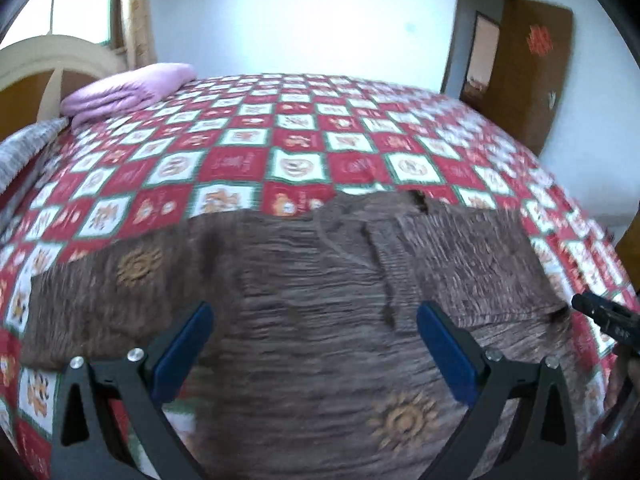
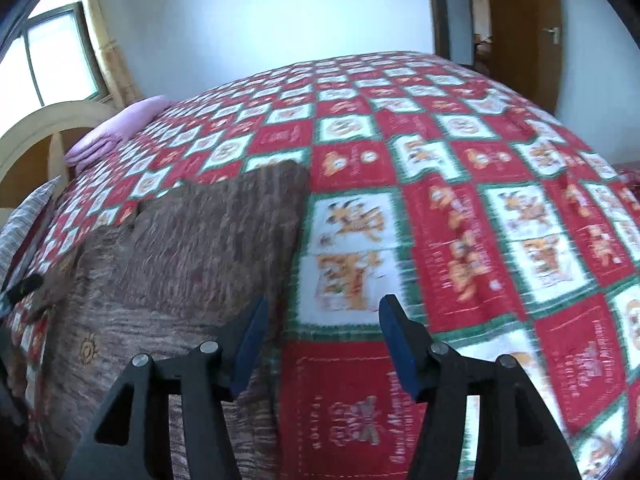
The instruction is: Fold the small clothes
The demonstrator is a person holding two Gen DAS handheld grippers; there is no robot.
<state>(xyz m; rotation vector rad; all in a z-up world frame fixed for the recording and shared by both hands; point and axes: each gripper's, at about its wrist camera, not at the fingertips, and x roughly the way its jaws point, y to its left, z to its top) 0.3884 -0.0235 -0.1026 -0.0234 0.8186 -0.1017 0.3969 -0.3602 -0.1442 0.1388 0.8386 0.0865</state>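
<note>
brown garment [image 1: 304,280]: you've got crinkly, rough matt cloth
bedspread [image 2: 460,200]: smooth printed cotton-like cloth
finger pads [image 1: 448,352]: matt blue

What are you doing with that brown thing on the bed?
A person is folding a brown garment spread on the checkered bedspread. Both grippers are open and hold nothing: the left gripper hangs over the garment's middle, the right gripper at its right edge. No fold looks finished yet.
</note>
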